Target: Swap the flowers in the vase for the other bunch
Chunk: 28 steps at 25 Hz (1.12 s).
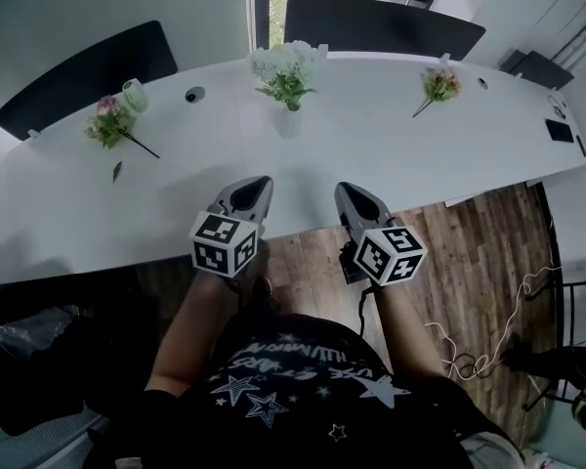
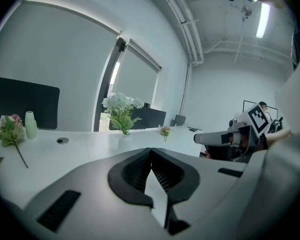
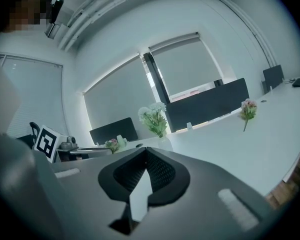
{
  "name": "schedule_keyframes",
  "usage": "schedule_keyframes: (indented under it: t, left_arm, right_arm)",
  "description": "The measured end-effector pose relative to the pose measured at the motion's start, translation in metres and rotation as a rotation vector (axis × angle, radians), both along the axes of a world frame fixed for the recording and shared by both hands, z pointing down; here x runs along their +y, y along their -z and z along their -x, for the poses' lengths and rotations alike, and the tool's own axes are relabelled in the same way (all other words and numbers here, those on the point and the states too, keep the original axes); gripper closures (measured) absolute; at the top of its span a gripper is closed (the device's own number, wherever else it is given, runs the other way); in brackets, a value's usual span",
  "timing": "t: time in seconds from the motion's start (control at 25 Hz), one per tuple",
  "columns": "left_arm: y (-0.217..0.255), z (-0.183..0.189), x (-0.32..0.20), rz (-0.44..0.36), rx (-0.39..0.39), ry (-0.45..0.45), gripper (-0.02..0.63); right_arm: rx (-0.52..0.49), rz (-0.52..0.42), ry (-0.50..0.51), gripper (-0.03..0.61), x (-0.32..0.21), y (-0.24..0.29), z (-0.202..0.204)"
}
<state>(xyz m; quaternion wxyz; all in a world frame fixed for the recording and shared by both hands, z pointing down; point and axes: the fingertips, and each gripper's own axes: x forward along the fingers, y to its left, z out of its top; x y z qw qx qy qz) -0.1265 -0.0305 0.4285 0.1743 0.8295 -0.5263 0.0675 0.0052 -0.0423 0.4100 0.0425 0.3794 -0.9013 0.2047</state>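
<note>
- Vase [image 1: 288, 122]: white, upright near the far edge of the white table [image 1: 371, 154], about midway along it, holding white flowers [image 1: 286, 69] with green leaves.
- 1 pink bunch [image 1: 109, 122] lies flat toward the table's left end. A small pale-green vessel [image 1: 134, 96] stands just beside it, and a loose leaf [image 1: 117, 171] lies nearer the person.
- A 2nd pink bunch [image 1: 439, 84] lies flat toward the right end, well apart from the vase.
- Left gripper [image 1: 263, 182] is held over the table's near edge, pointing toward the vase and well apart from it. In the left gripper view its jaws are pressed together with nothing between them.
- Right gripper [image 1: 342, 188] is held beside the left one over the same edge. In the right gripper view its jaws are likewise pressed together and empty.
- In both gripper views the vase and white flowers show straight ahead beyond the jaw tips, with the pink bunches off to the sides.
</note>
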Motion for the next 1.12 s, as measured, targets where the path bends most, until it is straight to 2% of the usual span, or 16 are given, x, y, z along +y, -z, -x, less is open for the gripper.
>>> schedule_keyframes:
  t: [0.36, 0.92, 1.12]
  left_arm:
    - [0.01, 0.019, -0.024, -0.026, 0.033, -0.004, 0.606]
    - [0.003, 0.055, -0.045, -0.027, 0.077, -0.057, 0.606]
    - [-0.002, 0.07, -0.053, -0.025, 0.085, -0.05, 0.605]
  right_arm:
    - [0.019, -0.01, -0.005, 0.577, -0.021, 0.006, 0.022]
    - [0.07, -0.021, -0.047, 0.577, -0.048, 0.01, 0.064]
    - [0.08, -0.019, -0.061, 0.577, -0.056, 0.007, 0.073]
